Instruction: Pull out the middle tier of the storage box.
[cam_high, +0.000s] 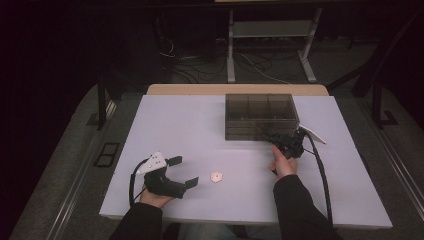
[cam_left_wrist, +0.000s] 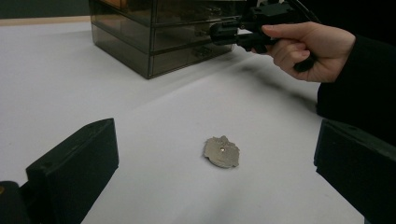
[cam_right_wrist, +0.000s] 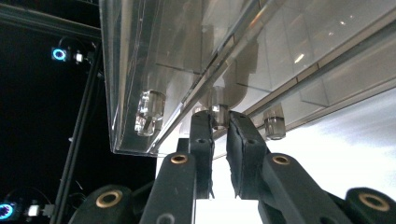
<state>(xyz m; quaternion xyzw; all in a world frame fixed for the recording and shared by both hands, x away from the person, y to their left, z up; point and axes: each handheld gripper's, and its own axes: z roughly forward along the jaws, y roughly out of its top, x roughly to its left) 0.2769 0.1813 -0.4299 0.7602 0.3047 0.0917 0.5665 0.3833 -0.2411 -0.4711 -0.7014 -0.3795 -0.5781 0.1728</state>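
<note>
A smoky clear drawer box (cam_high: 260, 116) stands at the back right of the white table (cam_high: 175, 125). My right gripper (cam_high: 274, 137) is at its front lower right corner, shut on a small clear drawer knob (cam_right_wrist: 218, 112); the right gripper view shows the jaws (cam_right_wrist: 219, 120) pinching it. A small silver, flower-shaped metal piece (cam_high: 216, 177) lies flat on the table. My left gripper (cam_high: 184, 171) stands open just to its left, apart from it. In the left gripper view the piece (cam_left_wrist: 222, 152) lies between and beyond the open jaws (cam_left_wrist: 215, 135), with the box (cam_left_wrist: 154, 37) behind.
Two more clear knobs (cam_right_wrist: 150, 112) (cam_right_wrist: 274, 126) flank the gripped one. The right hand (cam_left_wrist: 308, 46) and its gripper (cam_left_wrist: 229, 35) show against the box front. A cable (cam_high: 322, 175) trails from the right gripper over the table. Desk legs (cam_high: 231, 55) stand behind.
</note>
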